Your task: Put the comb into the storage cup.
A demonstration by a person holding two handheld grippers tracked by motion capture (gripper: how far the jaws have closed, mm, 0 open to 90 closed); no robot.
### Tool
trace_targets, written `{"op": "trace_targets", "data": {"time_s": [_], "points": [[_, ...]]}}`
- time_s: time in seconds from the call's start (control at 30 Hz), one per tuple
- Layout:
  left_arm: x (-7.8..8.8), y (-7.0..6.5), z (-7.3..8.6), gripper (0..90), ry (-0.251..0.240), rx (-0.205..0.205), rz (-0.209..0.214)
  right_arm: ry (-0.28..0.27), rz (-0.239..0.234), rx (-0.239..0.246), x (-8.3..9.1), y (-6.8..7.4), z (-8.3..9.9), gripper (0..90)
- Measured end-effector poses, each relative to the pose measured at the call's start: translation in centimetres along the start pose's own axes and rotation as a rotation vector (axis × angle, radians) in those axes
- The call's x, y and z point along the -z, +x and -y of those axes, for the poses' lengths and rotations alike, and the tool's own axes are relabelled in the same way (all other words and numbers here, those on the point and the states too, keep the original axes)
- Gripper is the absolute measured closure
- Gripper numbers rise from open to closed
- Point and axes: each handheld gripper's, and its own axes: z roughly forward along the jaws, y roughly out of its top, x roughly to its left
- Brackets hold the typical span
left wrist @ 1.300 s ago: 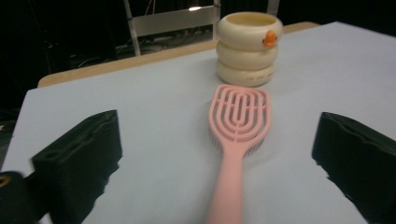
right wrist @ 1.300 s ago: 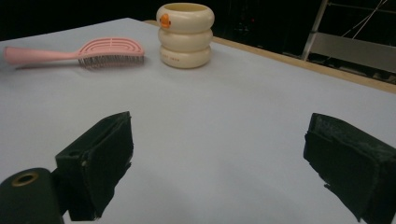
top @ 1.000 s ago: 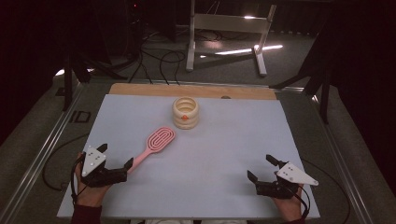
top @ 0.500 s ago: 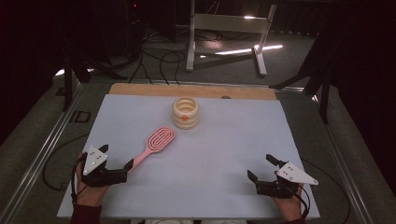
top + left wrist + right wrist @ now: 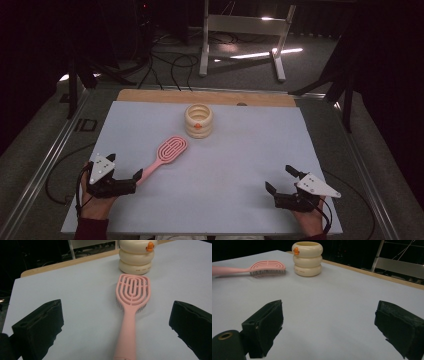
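Left gripper (image 5: 124, 172) has edged onto hairbrush (image 5: 165, 154); cup (image 5: 198, 120) beyond.

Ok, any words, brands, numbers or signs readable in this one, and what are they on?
Cream cup: a small dark line of print on its lowest ring, too small and blurred to read.
Cream cup: an orange mark near the rim, a shape, not text.
Pink hairbrush: no text.
Left gripper, right gripper: no readable text.

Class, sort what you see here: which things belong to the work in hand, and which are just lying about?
In the work:
pink hairbrush, its handle between the open jaws of the left gripper
left gripper

Lying about:
cream ringed cup, beyond the brush
right gripper, open over bare table
metal stand on the floor
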Motion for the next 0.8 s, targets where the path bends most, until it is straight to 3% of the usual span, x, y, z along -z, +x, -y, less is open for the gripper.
{"op": "trace_targets", "data": {"time_s": [0.33,0.77,0.8], "points": [[0.1,0.6,-1.3,0.2,0.042,0.0,-0.016,-0.002,0.009,-0.002,0.0,0.0,0.0,8.1],[-1.8,0.4,-2.2,0.1,0.13,-0.031,-0.009,0.0,0.011,-0.004,0.0,-0.1,0.0,8.1],[-2.4,0.5,-2.5,0.1,0.155,-0.04,-0.005,0.0,0.011,-0.004,0.0,-0.1,0.0,8.1]]}}
